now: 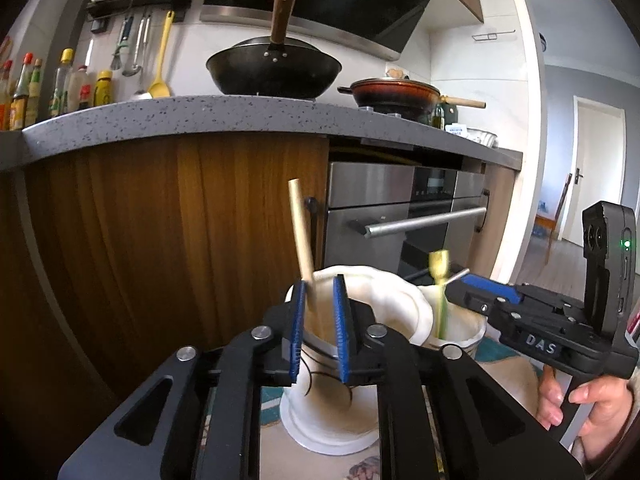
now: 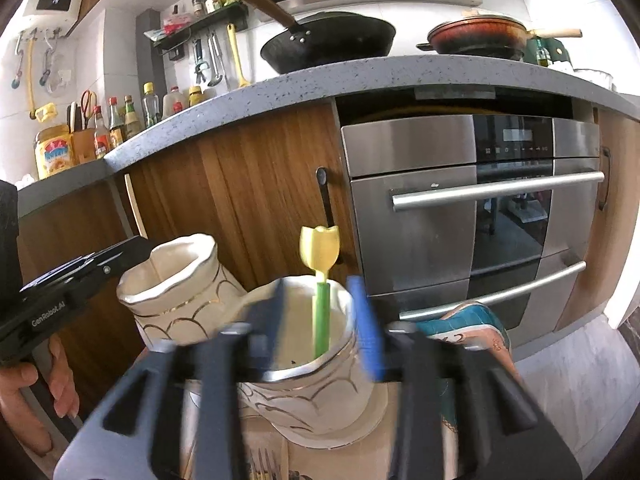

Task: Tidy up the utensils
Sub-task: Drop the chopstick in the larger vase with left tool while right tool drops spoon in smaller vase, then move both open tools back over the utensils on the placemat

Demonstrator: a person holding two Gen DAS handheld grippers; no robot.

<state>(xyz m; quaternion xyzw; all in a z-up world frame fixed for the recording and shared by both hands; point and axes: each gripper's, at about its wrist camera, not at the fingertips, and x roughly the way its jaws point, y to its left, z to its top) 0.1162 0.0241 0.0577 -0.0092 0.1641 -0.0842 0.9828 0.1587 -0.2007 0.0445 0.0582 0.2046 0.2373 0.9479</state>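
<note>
Evidently the drop-off step: the left tool [image 1: 320, 316], slightly parted, lets a pale wooden stick [image 1: 301, 236] lean in the cream gold-lined ceramic holder [image 1: 404, 300]; the right tool [image 2: 320, 316], spread, frees a green tulip-topped utensil [image 2: 321, 280] in the neighbouring matching holder [image 2: 316, 396] (both look released). Next: withdraw cleanly upward, then fetch the fork [image 2: 262, 466] below that holder.

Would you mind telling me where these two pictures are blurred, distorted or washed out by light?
Left wrist view: left gripper sharp; the tulip-topped utensil is motion-smeared; the countertop bows from fisheye distortion; the doorway at right is overexposed. Right wrist view: right gripper and its fingers are smeared by blur, while the oven stays crisp; dark vignette in the corners.
</note>
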